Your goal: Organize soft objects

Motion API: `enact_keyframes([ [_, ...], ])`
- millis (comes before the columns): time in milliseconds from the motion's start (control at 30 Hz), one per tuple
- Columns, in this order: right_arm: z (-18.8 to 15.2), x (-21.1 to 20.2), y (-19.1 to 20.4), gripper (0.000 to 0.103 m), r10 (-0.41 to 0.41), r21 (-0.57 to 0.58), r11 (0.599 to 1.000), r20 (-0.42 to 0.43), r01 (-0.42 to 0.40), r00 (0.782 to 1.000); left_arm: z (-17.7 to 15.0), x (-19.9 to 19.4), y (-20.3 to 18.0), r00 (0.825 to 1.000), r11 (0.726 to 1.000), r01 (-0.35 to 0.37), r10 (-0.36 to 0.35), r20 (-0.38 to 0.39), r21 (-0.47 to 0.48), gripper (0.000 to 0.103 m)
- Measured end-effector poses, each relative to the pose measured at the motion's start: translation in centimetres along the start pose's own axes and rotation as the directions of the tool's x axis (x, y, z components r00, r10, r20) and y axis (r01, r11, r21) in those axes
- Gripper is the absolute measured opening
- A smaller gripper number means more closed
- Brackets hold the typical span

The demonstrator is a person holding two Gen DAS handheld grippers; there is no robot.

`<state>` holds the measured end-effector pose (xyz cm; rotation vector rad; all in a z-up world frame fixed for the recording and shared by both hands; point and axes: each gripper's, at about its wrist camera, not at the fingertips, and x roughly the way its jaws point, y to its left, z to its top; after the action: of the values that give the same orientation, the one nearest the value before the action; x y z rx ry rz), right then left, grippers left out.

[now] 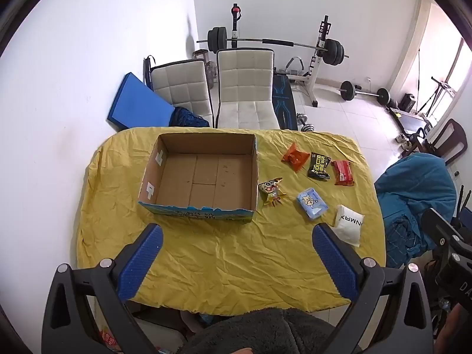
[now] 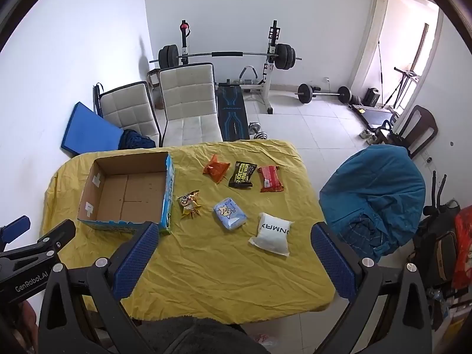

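Note:
An open, empty cardboard box (image 1: 203, 177) (image 2: 129, 191) sits on the yellow tablecloth (image 1: 224, 259) (image 2: 224, 265). Right of it lie several soft packets: a yellow cartoon packet (image 1: 271, 191) (image 2: 188, 202), a light blue tissue pack (image 1: 312, 203) (image 2: 230, 213), a white pack (image 1: 348, 228) (image 2: 273, 233), an orange packet (image 1: 295, 156) (image 2: 216, 167), a black wipes pack (image 1: 319, 165) (image 2: 242, 174) and a red pack (image 1: 342, 172) (image 2: 270, 178). My left gripper (image 1: 236, 242) is open and empty above the near table, in front of the box. My right gripper (image 2: 233, 242) is open and empty, near the white pack.
Two white chairs (image 1: 244, 88) (image 2: 188, 100) stand behind the table. A weight bench with barbell (image 1: 274, 44) (image 2: 230, 56) is at the back. A chair under blue cloth (image 1: 413, 200) (image 2: 371, 194) stands right of the table. The left gripper's body shows in the right wrist view (image 2: 32, 253).

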<state>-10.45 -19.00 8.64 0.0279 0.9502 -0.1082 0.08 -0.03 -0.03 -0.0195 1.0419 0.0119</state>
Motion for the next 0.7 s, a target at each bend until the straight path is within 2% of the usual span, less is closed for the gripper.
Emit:
enact_keyframes([
  [267, 0.1, 0.1, -0.5, 0.103, 0.024, 0.002, 1.0, -0.002, -0.024, 1.0, -0.1, 0.0, -0.2, 1.0, 1.0, -0.023, 0.023, 0.002, 0.001, 0.103],
  [433, -0.4, -0.1, 0.7, 0.103, 0.009, -0.001, 1.0, 0.0, -0.009, 1.0, -0.5, -0.1, -0.1, 1.0, 1.0, -0.027, 0.027, 0.007, 0.005, 0.103],
  [700, -0.5, 0.0, 0.6, 0.103, 0.015, -0.01, 1.0, -0.005, -0.015, 1.0, -0.3, -0.1, 0.2, 0.999, 0.999, -0.032, 0.032, 0.018, 0.009, 0.103],
])
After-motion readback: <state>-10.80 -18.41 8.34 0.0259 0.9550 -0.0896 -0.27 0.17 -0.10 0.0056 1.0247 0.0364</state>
